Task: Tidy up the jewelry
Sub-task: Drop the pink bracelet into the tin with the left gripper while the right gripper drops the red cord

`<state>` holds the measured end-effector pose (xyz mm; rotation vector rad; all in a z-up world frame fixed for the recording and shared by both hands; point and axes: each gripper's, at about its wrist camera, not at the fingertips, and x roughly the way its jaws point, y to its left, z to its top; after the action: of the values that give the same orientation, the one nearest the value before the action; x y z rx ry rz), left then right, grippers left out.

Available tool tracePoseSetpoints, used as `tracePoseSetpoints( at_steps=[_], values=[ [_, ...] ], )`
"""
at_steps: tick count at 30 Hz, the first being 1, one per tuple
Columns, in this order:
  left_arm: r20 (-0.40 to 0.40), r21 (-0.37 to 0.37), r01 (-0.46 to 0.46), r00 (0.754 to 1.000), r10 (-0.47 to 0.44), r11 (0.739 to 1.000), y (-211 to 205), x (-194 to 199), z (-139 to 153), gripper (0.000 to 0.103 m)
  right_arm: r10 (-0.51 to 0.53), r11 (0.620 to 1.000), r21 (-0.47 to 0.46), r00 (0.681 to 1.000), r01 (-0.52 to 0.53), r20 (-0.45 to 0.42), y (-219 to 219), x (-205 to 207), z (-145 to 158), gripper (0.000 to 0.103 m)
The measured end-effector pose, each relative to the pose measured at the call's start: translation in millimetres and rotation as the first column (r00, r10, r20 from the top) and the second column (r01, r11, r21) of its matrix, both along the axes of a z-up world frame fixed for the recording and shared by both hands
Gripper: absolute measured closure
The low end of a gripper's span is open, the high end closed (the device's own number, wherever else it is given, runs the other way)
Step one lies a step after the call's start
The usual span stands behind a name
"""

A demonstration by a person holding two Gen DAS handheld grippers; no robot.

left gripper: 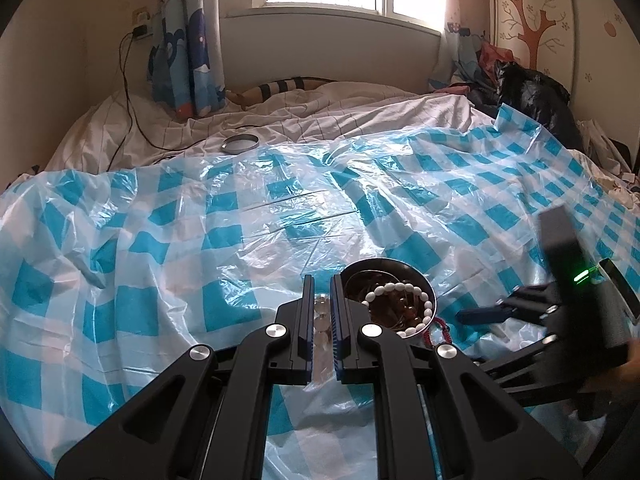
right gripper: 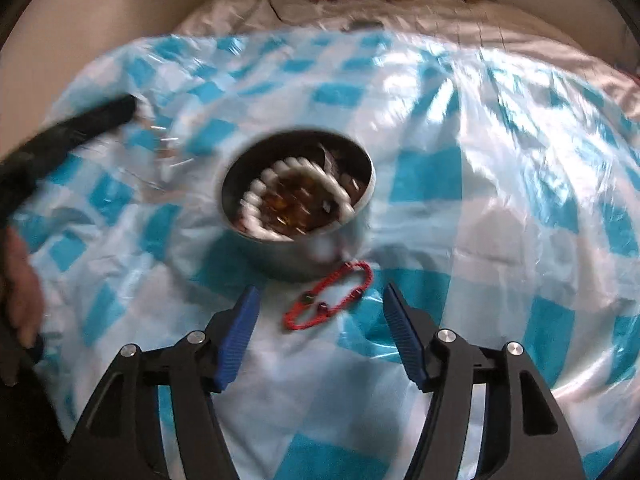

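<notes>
showing the right gripper (right gripper: pixel 320 312) spread wide above the red cord bracelet (right gripper: pixel 329 295), which lies flat on the blue-checked plastic sheet (right gripper: pixel 500 200) between the two blue pads and just short of them. long axis of the loop running from lower left to upper right, slantwise to the line between the pads, far end touching or nearly touching the wall of the round metal tin (right gripper: pixel 352 236). tin already holding a white bead bracelet (right gripper: pixel 256 200) and amber beads. left gripper (left gripper: pixel 321 300) pressed nearly together on a clear bead strand (left gripper: pixel 320 322), just left of the tin, farther from the red loop. judged: right side nearer for the pick; open sheet to the right and near side, tin wall crowding the far end. right view motion-blurred.
</notes>
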<state>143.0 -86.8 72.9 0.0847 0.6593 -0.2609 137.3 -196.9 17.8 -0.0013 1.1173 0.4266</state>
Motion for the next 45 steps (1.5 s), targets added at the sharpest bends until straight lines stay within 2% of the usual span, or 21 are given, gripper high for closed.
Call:
tracePoseSetpoints(
  at_steps=[1,2,3,4,5,8,11,15,19,23,28,33,35,36,38,39,41,42,43,45],
  values=[
    [0.0,-0.002,0.0,1.0,0.0,1.0,-0.4,-0.7,-0.1,0.096,0.009,1.0,-0.013,1.0,-0.009,0.007,1.9,-0.4,-3.5,0.041],
    [-0.001,-0.004,0.001,1.0,-0.001,1.0,-0.7,-0.9,-0.1,0.096,0.019,0.999,-0.026,1.0,-0.019,0.015,3.4,-0.8,-4.1,0.046],
    [0.0,-0.001,0.001,1.0,-0.001,1.0,-0.6,-0.8,-0.2,0.096,0.033,0.999,-0.041,0.999,-0.032,0.02,5.6,-1.3,-2.3,0.057],
    [0.0,-0.003,0.001,1.0,-0.001,1.0,-0.4,-0.7,-0.2,0.096,0.038,0.998,-0.042,0.999,-0.037,0.015,4.7,-1.7,0.6,0.084],
    [-0.003,-0.011,0.003,1.0,-0.003,1.0,-0.3,-0.6,-0.4,0.096,0.037,0.999,-0.029,0.999,-0.037,0.014,2.9,-2.2,2.9,0.087],
    [-0.01,-0.034,0.005,1.0,-0.005,0.999,0.7,-0.7,0.2,0.096,0.035,0.998,0.043,0.999,-0.035,0.004,-6.4,-5.1,12.2,0.087],
    [-0.021,-0.085,0.007,1.0,-0.009,0.996,4.9,0.1,2.0,0.096,0.011,0.988,0.154,1.0,-0.012,0.004,-22.9,-5.9,28.0,0.087],
    [-0.035,-0.144,0.001,0.999,-0.006,0.99,12.1,3.5,4.5,0.096,-0.032,0.954,0.298,0.999,0.02,0.035,-43.1,-4.7,53.9,0.087],
    [-0.054,-0.194,-0.013,0.999,0.002,0.981,19.6,8.5,3.3,0.096,-0.067,0.924,0.381,0.994,0.029,0.087,-54.4,-6.9,74.4,0.087],
    [-0.054,-0.242,0.01,0.998,-0.023,0.97,16.4,11.0,4.9,0.096,-0.113,0.904,0.424,0.986,0.053,0.119,-63.1,-7.2,86.3,0.087],
    [-0.022,-0.278,0.056,0.998,-0.064,0.959,1.1,10.3,12.5,0.096,-0.142,0.897,0.439,0.977,0.059,0.159,-60.3,-5.8,92.4,0.087],
    [-0.002,-0.328,0.093,0.995,-0.099,0.94,-13.4,14.8,12.8,0.096,-0.147,0.912,0.408,0.965,0.048,0.216,-48.0,-5.5,93.5,0.087],
    [-0.037,-0.353,0.071,0.995,-0.09,0.933,-14.6,24.1,5.0,0.096,-0.127,0.929,0.369,0.966,0.036,0.226,-38.0,0.5,88.2,0.087],
    [-0.085,-0.333,0.042,0.994,-0.074,0.942,-17.2,31.8,-3.6,0.095,-0.104,0.942,0.334,0.971,0.027,0.214,-31.2,6.1,80.8,0.086],
    [-0.175,-0.283,-0.002,0.983,-0.049,0.959,-18.2,43.3,-20.7,0.086,-0.074,0.963,0.267,0.986,0.032,0.147,-17.2,18.0,57.7,0.062],
    [-0.207,-0.248,-0.055,0.978,0.002,0.967,-14.5,45.1,-28.2,0.08,-0.085,0.962,0.27,0.988,0.047,0.131,-16.7,19.2,50.7,0.062],
    [-0.201,-0.237,-0.075,0.979,0.027,0.969,-7.7,41.9,-25.4,0.076,-0.118,0.954,0.289,0.986,0.081,0.115,-22.9,18.9,48.3,0.062],
    [-0.184,-0.23,-0.08,0.982,0.037,0.97,-5.3,38.6,-21.6,0.068,-0.136,0.95,0.298,0.983,0.094,0.124,-28.1,17.9,52.1,0.062],
    [-0.162,-0.218,-0.086,0.985,0.051,0.972,-3.1,35.2,-17.0,0.056,-0.153,0.947,0.304,0.979,0.107,0.131,-33.1,16.8,56.2,0.062],
    [-0.118,-0.191,-0.087,0.991,0.066,0.978,-2.0,29.3,-10.4,0.051,-0.175,0.94,0.317,0.975,0.124,0.138,-41.5,13.0,63.9,0.062]
  ],
)
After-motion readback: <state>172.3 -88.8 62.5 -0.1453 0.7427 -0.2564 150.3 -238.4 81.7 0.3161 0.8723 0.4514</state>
